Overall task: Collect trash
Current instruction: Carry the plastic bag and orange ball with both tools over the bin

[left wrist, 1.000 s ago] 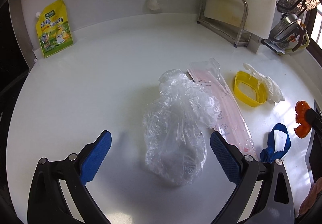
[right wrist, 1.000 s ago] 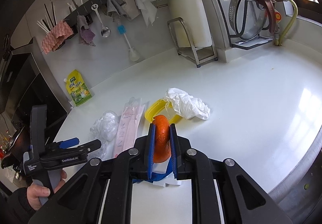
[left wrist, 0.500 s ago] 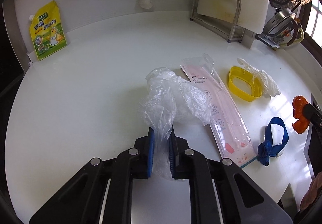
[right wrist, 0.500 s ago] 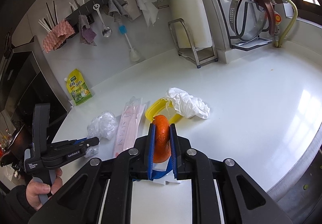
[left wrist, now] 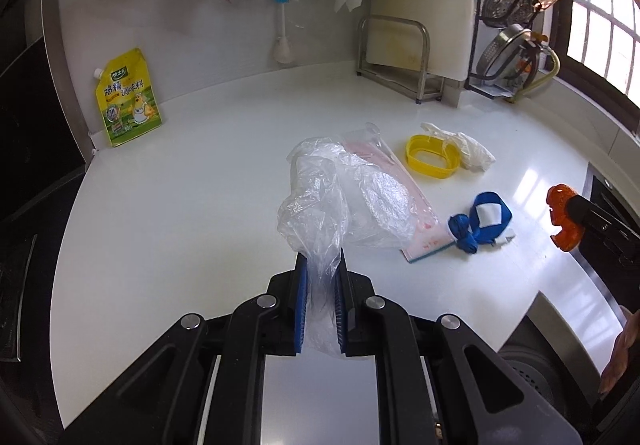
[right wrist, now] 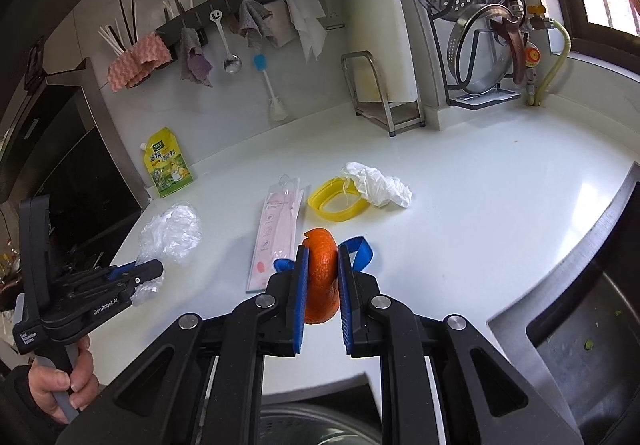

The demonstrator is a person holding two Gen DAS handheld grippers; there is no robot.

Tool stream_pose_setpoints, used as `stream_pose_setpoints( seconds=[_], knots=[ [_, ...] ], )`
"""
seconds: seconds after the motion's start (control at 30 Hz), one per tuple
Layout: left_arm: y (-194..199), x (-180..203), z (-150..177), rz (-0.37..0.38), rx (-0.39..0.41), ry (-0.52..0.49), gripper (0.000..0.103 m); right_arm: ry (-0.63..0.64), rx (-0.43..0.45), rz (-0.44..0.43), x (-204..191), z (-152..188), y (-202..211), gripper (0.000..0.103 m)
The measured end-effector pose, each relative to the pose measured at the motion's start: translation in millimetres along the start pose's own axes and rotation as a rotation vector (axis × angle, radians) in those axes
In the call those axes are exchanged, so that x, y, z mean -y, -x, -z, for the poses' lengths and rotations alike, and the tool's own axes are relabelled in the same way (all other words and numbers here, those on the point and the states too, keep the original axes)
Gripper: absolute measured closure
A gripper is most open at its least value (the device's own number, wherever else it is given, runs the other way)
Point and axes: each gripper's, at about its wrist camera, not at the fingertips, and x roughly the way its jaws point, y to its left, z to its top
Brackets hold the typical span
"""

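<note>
My left gripper (left wrist: 321, 273) is shut on a crumpled clear plastic bag (left wrist: 344, 201) and holds it lifted above the white counter; the bag also shows in the right wrist view (right wrist: 170, 233). My right gripper (right wrist: 321, 265) is shut on an orange peel (right wrist: 320, 277), held above the counter's front edge; the peel also shows in the left wrist view (left wrist: 562, 217). On the counter lie a pink packet (right wrist: 276, 233), a yellow plastic ring (right wrist: 336, 201), a crumpled white glove (right wrist: 378, 185) and a blue strap (left wrist: 480, 225).
A yellow seasoning pouch (left wrist: 126, 99) leans on the back wall. A cutting board in a metal rack (left wrist: 400, 57) and a pot-lid rack (right wrist: 484, 57) stand at the back right. A steel sink (right wrist: 580, 325) lies at the right, and a round metal bin (right wrist: 312, 429) sits below the right gripper.
My left gripper closed on the plastic bag, then lifted it off the counter and drew back. The right gripper rose slightly with the orange peel.
</note>
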Motion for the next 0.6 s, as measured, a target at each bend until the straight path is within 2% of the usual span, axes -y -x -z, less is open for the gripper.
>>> stream_pose_setpoints(
  seconds=[0.33,0.6],
  knots=[
    [56,26,63,0.047,0.021,-0.055,0.091,-0.041,-0.008,0.031,-30,70,59,0.089],
    [72,44,111,0.095,-0.026,-0.075,0.091,-0.110,-0.037,0.029,-37,121,94,0.089]
  ],
)
